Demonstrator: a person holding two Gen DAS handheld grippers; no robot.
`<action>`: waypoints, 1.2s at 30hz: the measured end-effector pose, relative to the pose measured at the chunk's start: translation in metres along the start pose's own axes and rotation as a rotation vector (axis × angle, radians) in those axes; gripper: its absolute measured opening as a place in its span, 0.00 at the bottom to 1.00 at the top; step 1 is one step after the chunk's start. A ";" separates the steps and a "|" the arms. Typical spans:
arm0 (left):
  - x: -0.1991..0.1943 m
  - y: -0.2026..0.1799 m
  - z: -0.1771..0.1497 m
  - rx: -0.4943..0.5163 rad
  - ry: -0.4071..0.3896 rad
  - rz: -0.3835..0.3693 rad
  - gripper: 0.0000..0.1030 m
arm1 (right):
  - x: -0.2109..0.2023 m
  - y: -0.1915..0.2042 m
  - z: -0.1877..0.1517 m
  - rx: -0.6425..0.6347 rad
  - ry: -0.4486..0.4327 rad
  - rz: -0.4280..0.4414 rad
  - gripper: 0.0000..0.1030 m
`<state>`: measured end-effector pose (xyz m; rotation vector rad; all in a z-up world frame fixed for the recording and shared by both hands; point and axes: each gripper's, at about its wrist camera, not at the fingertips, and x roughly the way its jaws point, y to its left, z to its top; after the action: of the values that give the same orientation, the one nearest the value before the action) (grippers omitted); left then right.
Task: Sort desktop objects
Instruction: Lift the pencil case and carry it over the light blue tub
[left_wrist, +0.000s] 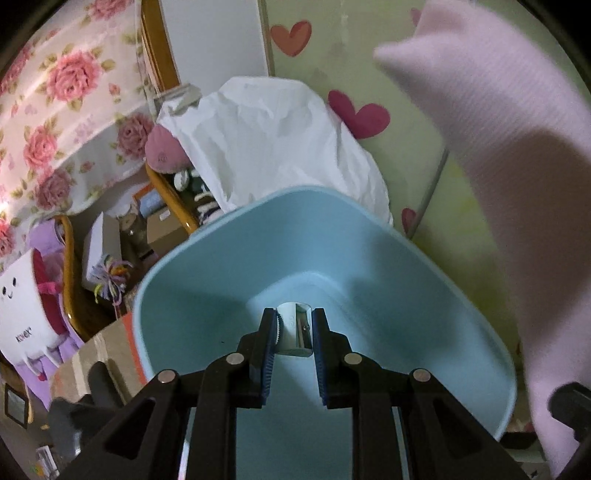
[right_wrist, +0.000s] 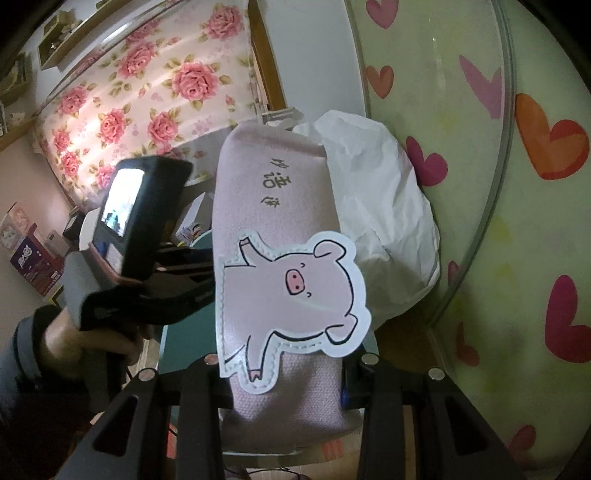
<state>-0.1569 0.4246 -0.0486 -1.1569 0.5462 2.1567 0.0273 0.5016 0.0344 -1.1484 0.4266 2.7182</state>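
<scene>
My left gripper (left_wrist: 294, 325) is shut on a small metal pencil sharpener (left_wrist: 295, 328) and holds it over the inside of a light blue plastic bin (left_wrist: 207, 291). My right gripper (right_wrist: 284, 373) is shut on a pink fabric pencil case (right_wrist: 273, 206) with a pig patch (right_wrist: 291, 291); the case stands up along the fingers and hides the fingertips. The same pink case shows at the right of the left wrist view (left_wrist: 517, 177), raised beside the bin. The left hand-held gripper with its camera (right_wrist: 140, 218) shows at the left of the right wrist view.
A crumpled white plastic bag (left_wrist: 273, 144) lies behind the bin on the heart-patterned tablecloth (left_wrist: 413, 162); it also shows in the right wrist view (right_wrist: 388, 206). The round table's glass edge (right_wrist: 506, 155) curves at right. Boxes and a wooden chair (left_wrist: 74, 295) stand at left.
</scene>
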 end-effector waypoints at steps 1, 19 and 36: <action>0.007 0.000 0.000 -0.003 0.009 0.002 0.19 | 0.004 -0.001 0.001 0.001 0.004 0.000 0.36; 0.054 0.001 -0.004 0.003 0.059 0.042 0.41 | 0.046 -0.021 0.005 0.026 0.054 0.004 0.36; 0.030 0.022 -0.019 -0.068 0.057 0.003 0.57 | 0.069 -0.021 0.005 0.025 0.090 0.009 0.36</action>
<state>-0.1734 0.4066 -0.0827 -1.2588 0.5031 2.1649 -0.0181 0.5256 -0.0165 -1.2691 0.4782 2.6686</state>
